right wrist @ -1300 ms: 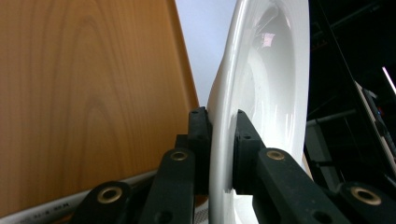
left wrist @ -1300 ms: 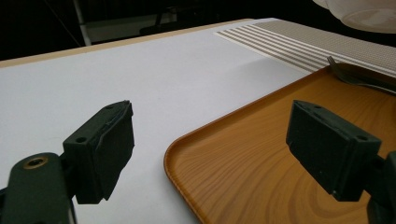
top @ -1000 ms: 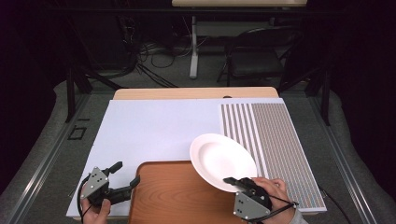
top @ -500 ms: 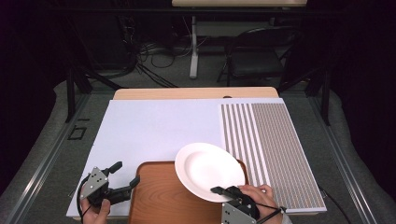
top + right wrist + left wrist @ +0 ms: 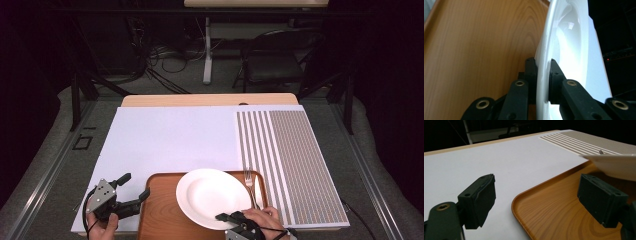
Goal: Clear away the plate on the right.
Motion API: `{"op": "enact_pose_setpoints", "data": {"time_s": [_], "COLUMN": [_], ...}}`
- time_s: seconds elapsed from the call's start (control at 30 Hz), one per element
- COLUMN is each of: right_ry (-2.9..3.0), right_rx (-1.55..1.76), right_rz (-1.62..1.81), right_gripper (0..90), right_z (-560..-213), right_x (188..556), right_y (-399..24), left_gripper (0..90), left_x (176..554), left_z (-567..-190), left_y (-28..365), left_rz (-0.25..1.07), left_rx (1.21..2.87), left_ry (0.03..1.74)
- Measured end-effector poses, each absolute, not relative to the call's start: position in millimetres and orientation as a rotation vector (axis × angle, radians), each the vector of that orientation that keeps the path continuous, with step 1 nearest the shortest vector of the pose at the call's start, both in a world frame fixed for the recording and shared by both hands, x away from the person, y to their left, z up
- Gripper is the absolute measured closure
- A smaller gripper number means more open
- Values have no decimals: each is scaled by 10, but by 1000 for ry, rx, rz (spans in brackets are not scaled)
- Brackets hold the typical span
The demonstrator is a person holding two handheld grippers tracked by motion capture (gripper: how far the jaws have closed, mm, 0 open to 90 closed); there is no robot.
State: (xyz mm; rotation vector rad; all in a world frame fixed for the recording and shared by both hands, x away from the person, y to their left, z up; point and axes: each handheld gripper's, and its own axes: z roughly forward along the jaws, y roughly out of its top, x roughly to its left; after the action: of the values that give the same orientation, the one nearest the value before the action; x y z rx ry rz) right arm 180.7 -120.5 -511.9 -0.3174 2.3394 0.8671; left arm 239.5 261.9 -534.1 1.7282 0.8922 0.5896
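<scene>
Beside plate [image 5: 212,197], fork [image 5: 248,186] from above.

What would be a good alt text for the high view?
The right gripper holds a white plate by its rim above a wooden tray. A fork and knife lie on the tray; the open left gripper waits beside it.

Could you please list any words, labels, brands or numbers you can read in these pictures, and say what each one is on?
No readable text anywhere.
White plate: plain, no mark.
Wooden tray: bare wood grain.
White mat: only a printed pattern of stripes and dots, no letters.
Right gripper and left gripper: no labels visible.
</scene>
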Motion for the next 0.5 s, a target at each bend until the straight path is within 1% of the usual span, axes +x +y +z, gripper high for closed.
{"op": "enact_pose_setpoints", "data": {"time_s": [0.2, 0.5], "right_ry": [2356, 2377], "right_rx": [-362, -378], "right_rz": [853, 829], "right_gripper": [811, 812], "right_z": [-5223, -5274], "right_x": [1809, 1820], "right_y": [-1142, -1134], "left_gripper": [153, 153], "left_x": [2394, 2395], "left_z": [-5340, -5339], "left_y": [2621, 2621], "left_rz": [592, 590], "left_rx": [1726, 1728], "left_ry": [895, 890]}}
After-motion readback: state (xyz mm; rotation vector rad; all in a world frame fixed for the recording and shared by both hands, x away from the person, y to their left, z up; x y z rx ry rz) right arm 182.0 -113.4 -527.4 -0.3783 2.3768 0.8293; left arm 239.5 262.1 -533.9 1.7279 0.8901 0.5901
